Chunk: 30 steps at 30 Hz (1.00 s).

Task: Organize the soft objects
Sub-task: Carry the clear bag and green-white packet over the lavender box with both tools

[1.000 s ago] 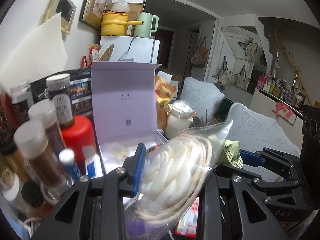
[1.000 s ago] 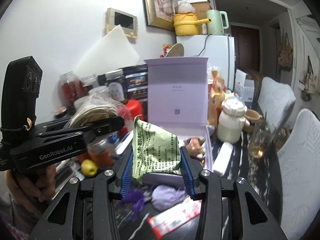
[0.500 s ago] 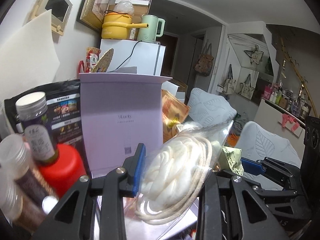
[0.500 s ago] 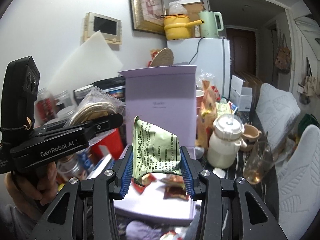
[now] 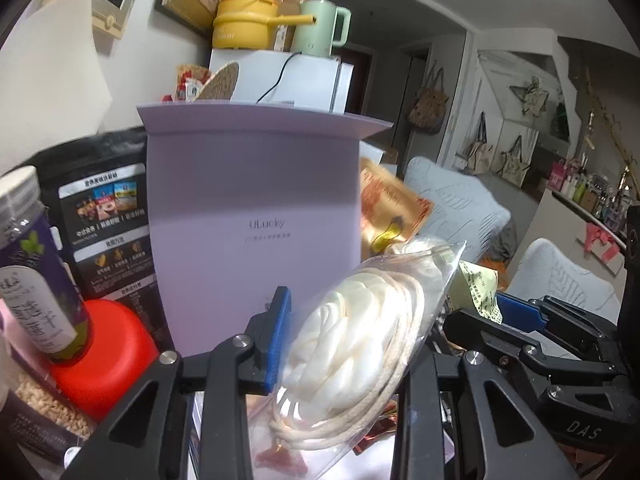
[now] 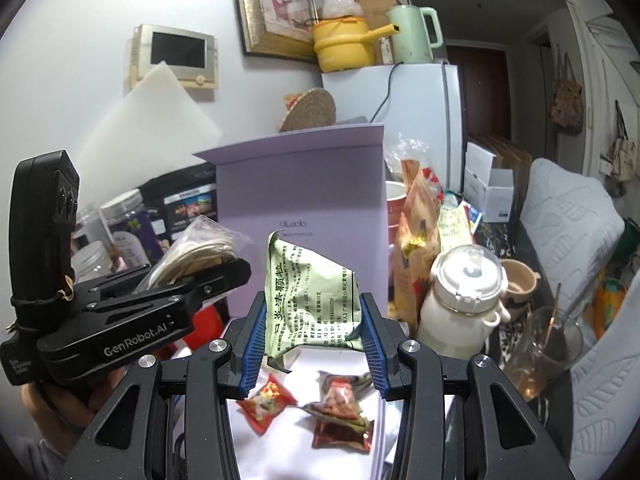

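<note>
Right gripper [image 6: 314,334] clamped on green sachet [image 6: 310,294], directly above lavender box [image 6: 304,196] tray; left gripper [image 5: 344,344] pinching rope bag [image 5: 356,344] beside.

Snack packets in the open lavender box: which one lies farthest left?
The red-orange snack packet, lying alone on the box floor; the other packets sit clustered to its right.

Lavender box [image 6: 304,200] with white interior, pale green sachet [image 6: 310,300] printed in dark text, clear bag of cream-white cord [image 5: 360,344], red and brown snack wrappers [image 6: 304,404], blue pads [image 6: 252,348] on black grippers (both units).
</note>
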Motion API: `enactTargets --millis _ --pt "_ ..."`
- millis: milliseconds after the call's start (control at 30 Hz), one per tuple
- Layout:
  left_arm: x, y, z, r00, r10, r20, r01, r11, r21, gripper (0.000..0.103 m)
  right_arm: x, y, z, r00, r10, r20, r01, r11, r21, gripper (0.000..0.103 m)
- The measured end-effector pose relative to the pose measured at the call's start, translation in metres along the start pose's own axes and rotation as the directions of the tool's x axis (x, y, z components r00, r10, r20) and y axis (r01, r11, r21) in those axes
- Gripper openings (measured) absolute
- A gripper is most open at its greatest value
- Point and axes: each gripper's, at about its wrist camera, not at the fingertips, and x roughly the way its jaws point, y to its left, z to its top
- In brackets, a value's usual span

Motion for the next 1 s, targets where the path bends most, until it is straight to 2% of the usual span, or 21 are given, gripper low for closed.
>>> enactTargets --millis 200,500,867,1000 --pt "0.028 0.004 -0.009 0.997 0.052 -0.065 -0.051 0.998 0.022 0.031 0.025 -0.017 -0.011 0.999 0.003 -0.053 -0.001 0.999 0.049 0.043" --pt "0.067 0.002 -0.025 0.982 0.103 -0.156 -0.095 0.994 0.059 0.031 0.06 -0.034 -0.024 0.987 -0.035 -0.159 0.042 0.998 0.042 0.043" --pt "0.099 0.006 -0.041 0.959 0.12 -0.255 -0.106 0.992 0.068 0.031 0.078 -0.035 -0.036 0.974 -0.029 -0.225 0.04 0.998 0.044 0.043" --pt "0.108 0.013 -0.045 0.95 0.121 -0.286 -0.113 0.993 0.044 0.031 0.083 -0.036 -0.038 0.97 -0.021 -0.244 0.034 0.998 0.05 0.043"
